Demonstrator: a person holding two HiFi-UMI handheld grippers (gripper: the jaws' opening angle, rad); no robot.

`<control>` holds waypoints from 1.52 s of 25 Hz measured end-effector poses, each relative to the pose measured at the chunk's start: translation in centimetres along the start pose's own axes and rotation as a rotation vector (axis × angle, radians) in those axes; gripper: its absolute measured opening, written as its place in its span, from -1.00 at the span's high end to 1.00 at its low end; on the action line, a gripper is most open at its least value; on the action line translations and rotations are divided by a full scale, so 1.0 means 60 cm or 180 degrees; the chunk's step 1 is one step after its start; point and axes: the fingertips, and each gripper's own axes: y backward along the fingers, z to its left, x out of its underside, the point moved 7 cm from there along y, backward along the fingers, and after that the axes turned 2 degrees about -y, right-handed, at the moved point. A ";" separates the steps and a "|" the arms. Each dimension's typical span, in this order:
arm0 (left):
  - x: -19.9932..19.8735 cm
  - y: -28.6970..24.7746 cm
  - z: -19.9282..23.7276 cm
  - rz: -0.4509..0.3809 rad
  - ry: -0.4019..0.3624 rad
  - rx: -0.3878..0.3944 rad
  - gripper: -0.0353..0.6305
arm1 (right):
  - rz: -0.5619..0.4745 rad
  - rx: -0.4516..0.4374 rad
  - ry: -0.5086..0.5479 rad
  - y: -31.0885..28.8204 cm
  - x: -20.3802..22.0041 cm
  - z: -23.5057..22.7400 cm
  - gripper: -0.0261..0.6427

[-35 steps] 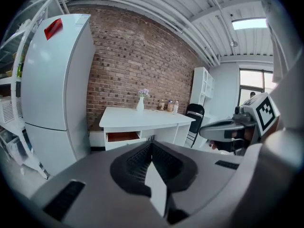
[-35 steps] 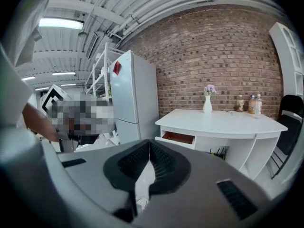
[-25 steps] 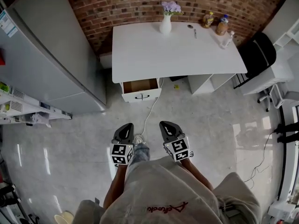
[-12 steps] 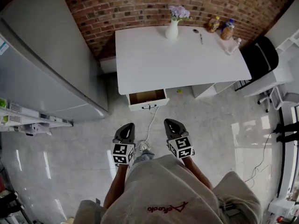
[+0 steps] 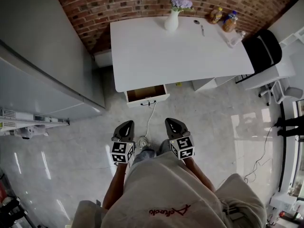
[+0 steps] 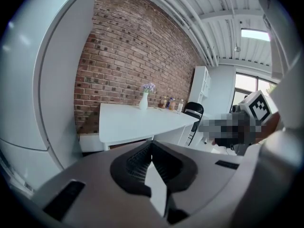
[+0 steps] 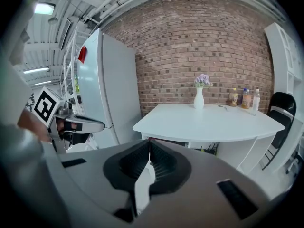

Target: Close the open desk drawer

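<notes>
A white desk point(image 5: 175, 51) stands against the brick wall. Its drawer point(image 5: 146, 95) under the left end is pulled out, showing a brown inside and a dark handle on its white front. My left gripper point(image 5: 125, 126) and right gripper point(image 5: 172, 123) are side by side over the floor, well short of the drawer. Both are shut with nothing between the jaws. In the left gripper view the left gripper point(image 6: 151, 145) points toward the desk point(image 6: 137, 120). In the right gripper view the right gripper point(image 7: 149, 145) faces the desk point(image 7: 209, 122).
A large grey cabinet point(image 5: 42, 61) flanks the desk on the left. A vase of flowers point(image 5: 173, 18) and bottles point(image 5: 222, 19) sit at the desk's back edge. A black chair point(image 5: 262, 51) is at the right. A white cable point(image 5: 148, 122) trails from the drawer to the floor between my grippers.
Both grippers and the person have moved forward toward the desk. The drawer now lies closer to them in the head view. Both grippers stayed shut.
</notes>
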 end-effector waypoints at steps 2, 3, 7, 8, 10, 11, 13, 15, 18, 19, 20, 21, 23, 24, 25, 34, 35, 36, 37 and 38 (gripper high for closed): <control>0.002 -0.005 -0.004 0.0018 0.0007 -0.0004 0.86 | 0.0019 0.0009 -0.0005 0.001 0.004 -0.008 0.87; 0.001 -0.009 -0.006 0.0026 0.0005 -0.0011 0.86 | 0.0022 0.0002 0.0002 0.000 0.003 -0.014 0.87; 0.000 -0.025 -0.018 0.0084 0.0041 -0.0094 0.86 | 0.0043 -0.0098 0.0044 -0.008 -0.005 -0.038 0.87; 0.000 -0.029 -0.023 0.0099 0.0060 -0.0118 0.86 | 0.0046 -0.0136 0.0060 -0.010 -0.008 -0.045 0.87; 0.004 -0.041 -0.038 0.0130 0.0076 -0.0145 0.86 | 0.0034 -0.0225 0.0099 -0.015 -0.010 -0.060 0.87; 0.009 -0.047 -0.046 0.0153 0.0072 -0.0156 0.86 | 0.0030 -0.0273 0.0120 -0.018 -0.009 -0.066 0.87; 0.017 -0.057 -0.061 0.0190 0.0083 -0.0182 0.86 | 0.0046 -0.0367 0.0166 -0.024 -0.006 -0.075 0.87; 0.024 -0.064 -0.070 0.0218 0.0122 -0.0202 0.86 | 0.0085 -0.0443 0.0205 -0.032 -0.001 -0.080 0.87; 0.037 -0.075 -0.074 0.0278 0.0130 -0.0191 0.86 | 0.0156 -0.0502 0.0231 -0.049 0.013 -0.083 0.87; 0.043 -0.077 -0.073 0.0304 0.0126 -0.0180 0.86 | 0.0181 -0.0508 0.0226 -0.054 0.020 -0.083 0.87; 0.050 -0.079 -0.072 0.0329 0.0131 -0.0170 0.86 | 0.0205 -0.0509 0.0218 -0.058 0.028 -0.081 0.87; 0.057 -0.081 -0.070 0.0350 0.0147 -0.0163 0.86 | 0.0231 -0.0508 0.0211 -0.063 0.035 -0.080 0.87; 0.071 -0.086 -0.065 0.0385 0.0190 -0.0149 0.86 | 0.0280 -0.0496 0.0188 -0.073 0.050 -0.079 0.87; 0.078 -0.090 -0.061 0.0405 0.0205 -0.0140 0.86 | 0.0299 -0.0493 0.0171 -0.079 0.057 -0.078 0.87; 0.085 -0.095 -0.057 0.0422 0.0211 -0.0129 0.86 | 0.0320 -0.0496 0.0157 -0.086 0.065 -0.078 0.87; 0.165 -0.152 -0.029 0.0528 0.0130 -0.0017 0.86 | 0.0548 -0.0520 0.0122 -0.149 0.159 -0.083 0.87; 0.179 -0.156 -0.026 0.0549 0.0134 -0.0009 0.86 | 0.0569 -0.0519 0.0106 -0.155 0.174 -0.082 0.87; 0.195 -0.160 -0.025 0.0575 0.0145 0.0001 0.86 | 0.0598 -0.0524 0.0093 -0.158 0.190 -0.081 0.87; 0.213 -0.161 -0.028 0.0600 0.0167 0.0012 0.86 | 0.0640 -0.0536 0.0086 -0.159 0.208 -0.081 0.87; 0.229 -0.164 -0.031 0.0622 0.0195 0.0020 0.86 | 0.0688 -0.0549 0.0088 -0.161 0.227 -0.081 0.87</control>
